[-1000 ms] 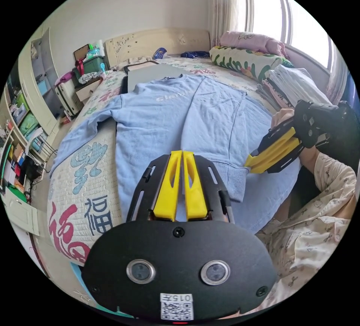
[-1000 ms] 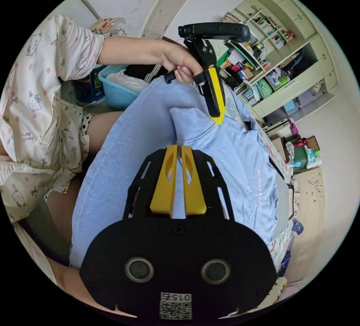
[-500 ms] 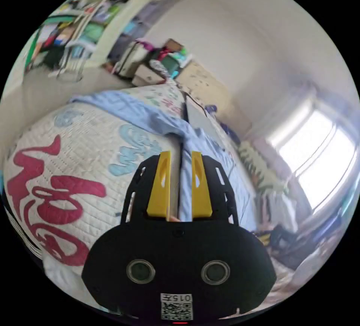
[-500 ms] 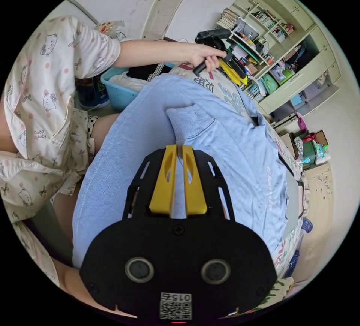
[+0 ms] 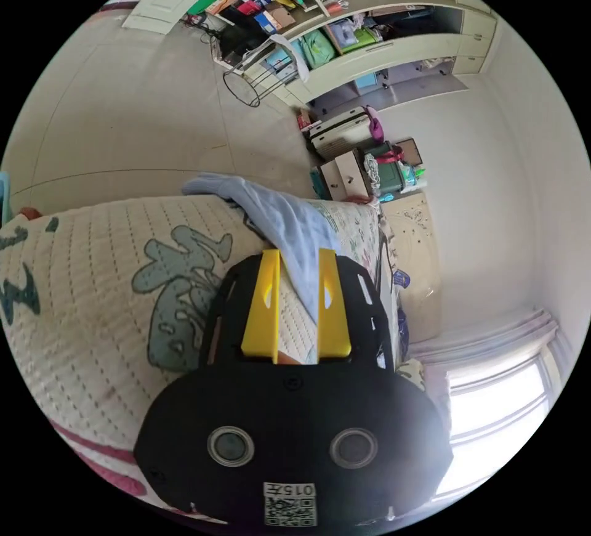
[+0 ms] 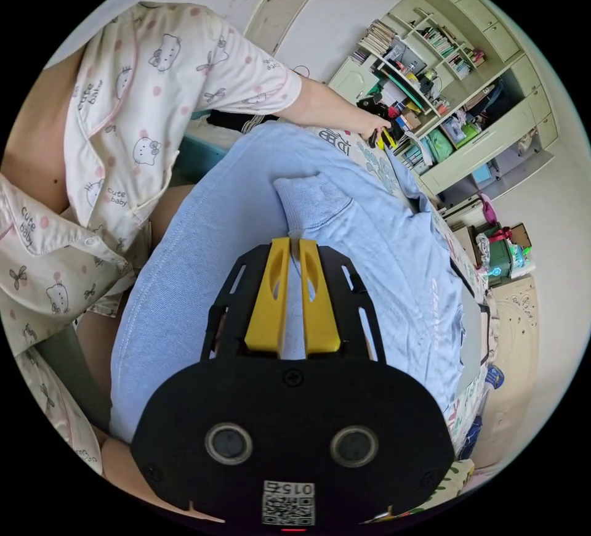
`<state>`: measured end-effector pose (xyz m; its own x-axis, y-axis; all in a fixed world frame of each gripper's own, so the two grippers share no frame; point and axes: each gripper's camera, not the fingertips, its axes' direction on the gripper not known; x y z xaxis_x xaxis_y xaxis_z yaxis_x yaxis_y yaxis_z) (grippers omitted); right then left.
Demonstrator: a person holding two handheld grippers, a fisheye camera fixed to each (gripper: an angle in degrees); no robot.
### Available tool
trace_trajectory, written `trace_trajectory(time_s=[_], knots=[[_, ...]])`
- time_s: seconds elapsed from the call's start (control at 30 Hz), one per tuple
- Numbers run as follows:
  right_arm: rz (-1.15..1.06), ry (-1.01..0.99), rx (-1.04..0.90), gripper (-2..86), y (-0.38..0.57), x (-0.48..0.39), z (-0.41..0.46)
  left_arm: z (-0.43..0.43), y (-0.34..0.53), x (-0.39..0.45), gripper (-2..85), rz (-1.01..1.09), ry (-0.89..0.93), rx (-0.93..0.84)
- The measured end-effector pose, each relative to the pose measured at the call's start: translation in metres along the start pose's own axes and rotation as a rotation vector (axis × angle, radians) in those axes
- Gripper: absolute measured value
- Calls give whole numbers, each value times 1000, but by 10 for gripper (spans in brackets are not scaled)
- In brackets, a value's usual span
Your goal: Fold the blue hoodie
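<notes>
Both views sit low over the bed – sharing the shelves.

The hoodie lies spread on the bed. One sleeve hangs over the bed's edge, and the left gripper sits just above that sleeve. The right gripper is over the hoodie's folded cuff. Past the bed stand shelves against the wall, with the floor between.

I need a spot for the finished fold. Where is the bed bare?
Bare quilt lies beside the hoodie sleeve, near the left gripper. The hoodie covers the middle; the far shelves are crowded.
</notes>
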<state>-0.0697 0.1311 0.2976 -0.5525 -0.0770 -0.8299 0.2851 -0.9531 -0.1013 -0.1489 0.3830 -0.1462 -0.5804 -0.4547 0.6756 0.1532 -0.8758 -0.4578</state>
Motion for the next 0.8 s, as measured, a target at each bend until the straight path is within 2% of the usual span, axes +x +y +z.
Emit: trace_trajectory(time_s=[0.07,0.2,0.23,0.3,0.37,0.4,0.43,0.47,0.5,0.57,0.63,0.7,0.73,0.8], knots=[[-4,2,1,39,0,6,-3,4,14,-1,19,47,-37,39],[-7,2,5,41,0,18,-9,-9,46,3,2,132,31,124],[-2,0,8,46,0,23,-11,-19,62,11,0,213,70,187],[11,-21,34,73,1,34,-20,-36,95,37,0,401,125,270],[58,-128,140,135,10,59,-50,-65,171,89,3,830,260,390],[78,-143,178,147,13,67,-60,-71,196,103,3,954,298,415],[113,-152,267,152,22,79,-81,-79,252,126,5,1197,373,434],[149,-127,358,153,33,90,-101,-80,313,145,6,1438,435,408],[176,-99,402,152,39,95,-111,-78,345,152,7,1566,460,378],[328,75,528,129,66,114,-135,-56,468,153,8,2065,538,204],[468,226,570,85,82,127,-141,-30,533,140,9,2297,494,43],[573,265,542,81,88,147,-139,-4,574,123,9,2440,407,-61],[630,230,480,90,88,164,-132,8,586,113,10,2463,353,-37],[715,215,367,100,81,185,-117,15,588,103,10,2454,373,-29]])
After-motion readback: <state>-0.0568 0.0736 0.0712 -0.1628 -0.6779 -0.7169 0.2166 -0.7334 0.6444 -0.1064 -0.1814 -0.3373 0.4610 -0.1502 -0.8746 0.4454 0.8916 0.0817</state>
